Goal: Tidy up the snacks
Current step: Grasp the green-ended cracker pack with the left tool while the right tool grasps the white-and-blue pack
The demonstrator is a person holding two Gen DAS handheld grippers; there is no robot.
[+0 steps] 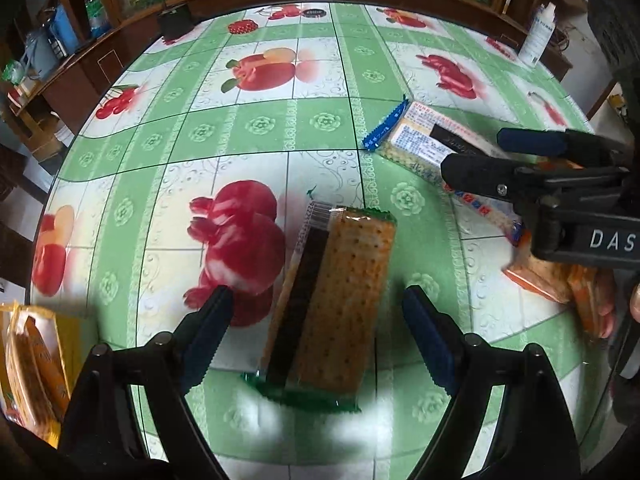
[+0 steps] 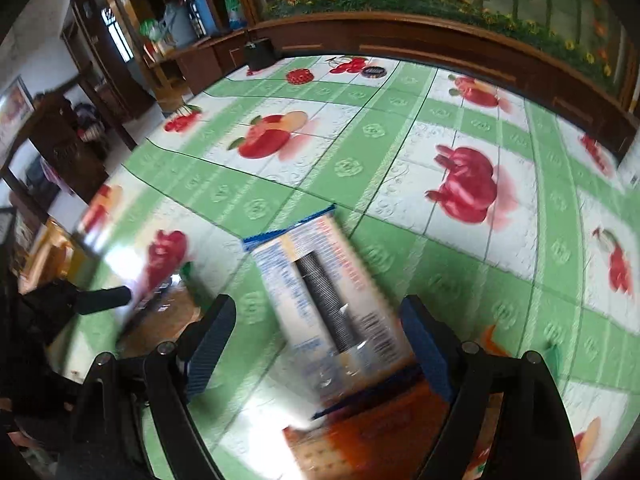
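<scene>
The counter (image 1: pixel 256 148), spread with a glossy green-and-white plastic cloth printed with red fruit, carries several cracker packets lying flat and loose.

Nearest the left tongs (image 1: pixel 320 328) lies a long clear-wrapped packet of square tan crackers with green crimped ends (image 1: pixel 344 300). It sits directly ahead of and below them, between the two blue-padded fingers (image 1: pixel 208 332), touching neither. Its long axis runs along the direction the tongs point, so the fingers stand on either side of its narrow width. The left tongs are wide apart and hold nothing.

The right tongs (image 2: pixel 320 344) stand equally wide and empty over a long white-and-blue printed packet with a dark stripe and a blue crimped end (image 2: pixel 320 280). This one lies slanted across the gap, its far end leaning to the left in the right wrist view, its near end close by the right-hand finger. An orange packet (image 2: pixel 380 436) lies underneath, blurred.

Judging by alignment, the left hand is better placed: a straight descent and squeeze would likely take the tan packet across its width, whereas the right hand would probably need a roll first.
</scene>
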